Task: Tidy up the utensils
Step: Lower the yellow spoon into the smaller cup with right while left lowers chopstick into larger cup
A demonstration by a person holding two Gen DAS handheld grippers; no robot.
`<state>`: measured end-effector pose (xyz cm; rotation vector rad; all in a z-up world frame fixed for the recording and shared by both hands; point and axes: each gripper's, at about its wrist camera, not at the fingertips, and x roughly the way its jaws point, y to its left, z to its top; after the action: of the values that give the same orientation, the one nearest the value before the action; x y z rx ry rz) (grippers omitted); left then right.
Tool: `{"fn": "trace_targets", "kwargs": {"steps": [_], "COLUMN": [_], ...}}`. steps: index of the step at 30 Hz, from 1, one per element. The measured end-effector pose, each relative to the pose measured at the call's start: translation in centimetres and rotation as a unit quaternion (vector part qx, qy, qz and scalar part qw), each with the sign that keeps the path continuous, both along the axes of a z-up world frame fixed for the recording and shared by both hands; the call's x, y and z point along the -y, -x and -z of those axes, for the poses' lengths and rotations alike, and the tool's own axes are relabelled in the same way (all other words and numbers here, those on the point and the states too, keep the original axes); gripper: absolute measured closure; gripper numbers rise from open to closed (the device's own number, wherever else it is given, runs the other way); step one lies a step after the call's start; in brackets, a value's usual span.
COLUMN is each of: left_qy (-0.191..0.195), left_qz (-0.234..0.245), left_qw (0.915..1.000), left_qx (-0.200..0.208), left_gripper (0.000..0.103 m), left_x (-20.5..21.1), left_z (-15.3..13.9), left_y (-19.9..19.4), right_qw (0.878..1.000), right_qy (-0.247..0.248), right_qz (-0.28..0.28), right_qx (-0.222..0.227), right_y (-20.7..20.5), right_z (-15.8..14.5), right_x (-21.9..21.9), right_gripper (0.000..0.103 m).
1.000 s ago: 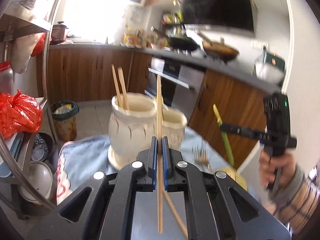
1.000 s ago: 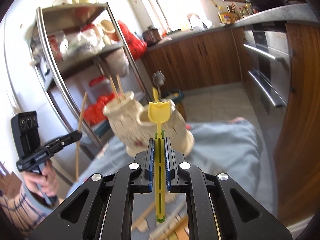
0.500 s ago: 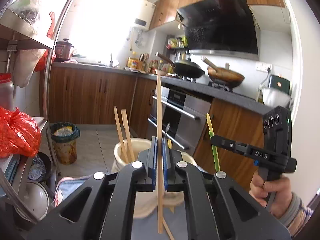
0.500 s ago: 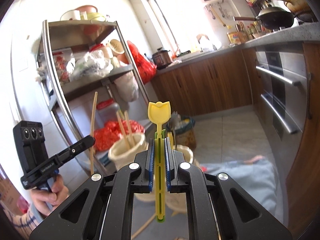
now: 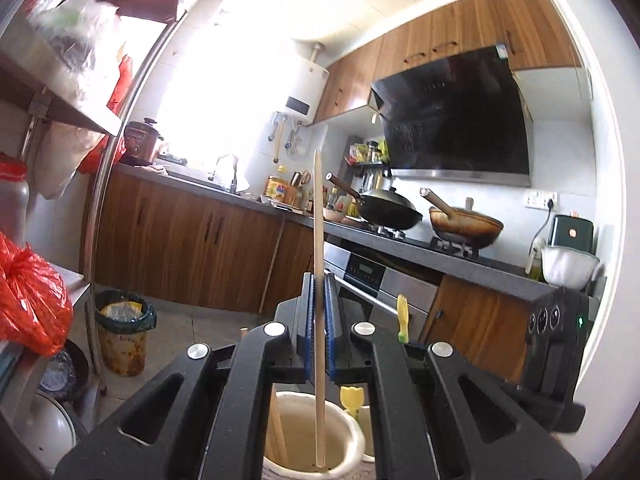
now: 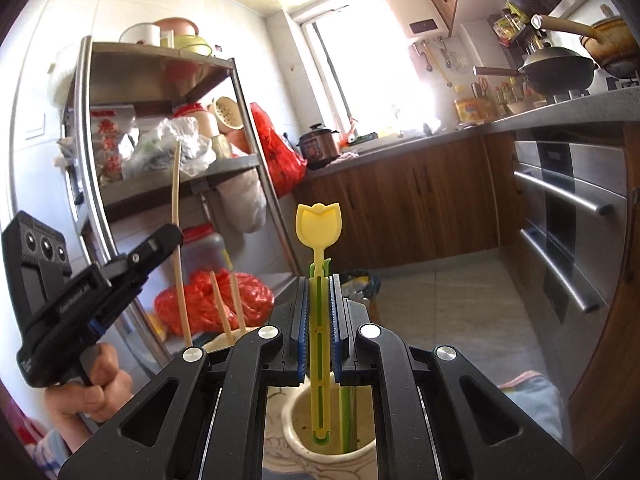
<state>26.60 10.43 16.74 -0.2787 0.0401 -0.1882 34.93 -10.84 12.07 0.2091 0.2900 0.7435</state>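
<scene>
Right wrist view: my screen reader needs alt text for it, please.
The right gripper, shut on an upright yellow-green tulip-topped plastic utensil, holds it over a cream ceramic pot. At left, the left gripper holds a wooden chopstick above a second cream pot.

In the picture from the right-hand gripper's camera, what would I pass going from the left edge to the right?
Left gripper held in a hand → the chopstick it grips → metal shelf rack → red plastic bag → yellow tulip-topped utensil in the right gripper → wooden cabinets → oven front.
</scene>
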Motion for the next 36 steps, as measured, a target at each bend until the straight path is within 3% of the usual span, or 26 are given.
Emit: {"fn": "trace_targets", "kwargs": {"steps": [7, 18, 23, 36], "left_qy": [0.002, -0.046, -0.051, -0.082], "left_qz": [-0.008, -0.013, -0.015, -0.016], "left_qw": [0.9996, 0.9925, 0.9904, 0.9858], "left_qx": [-0.027, -0.112, -0.127, -0.146], "left_gripper": [0.098, 0.098, 0.098, 0.098], "left_x": [-0.5, 0.9, 0.9, 1.8], "left_z": [2.4, 4.7, 4.8, 5.3], "left_y": [-1.5, -1.3, -1.5, -1.7], "right_qw": [1.0, 0.997, 0.994, 0.993], "right_qy": [0.021, 0.076, 0.101, 0.107], "right_qz": [0.008, 0.019, 0.026, 0.032], "right_qx": [-0.007, -0.025, -0.03, -0.043], "right_y": [-0.3, 0.4, 0.6, 0.5], "right_z": [1.8, 3.6, 3.9, 4.3], "right_x": [-0.9, -1.5, -2.0, -2.0], "right_gripper": [0.093, 0.093, 0.093, 0.093]}}
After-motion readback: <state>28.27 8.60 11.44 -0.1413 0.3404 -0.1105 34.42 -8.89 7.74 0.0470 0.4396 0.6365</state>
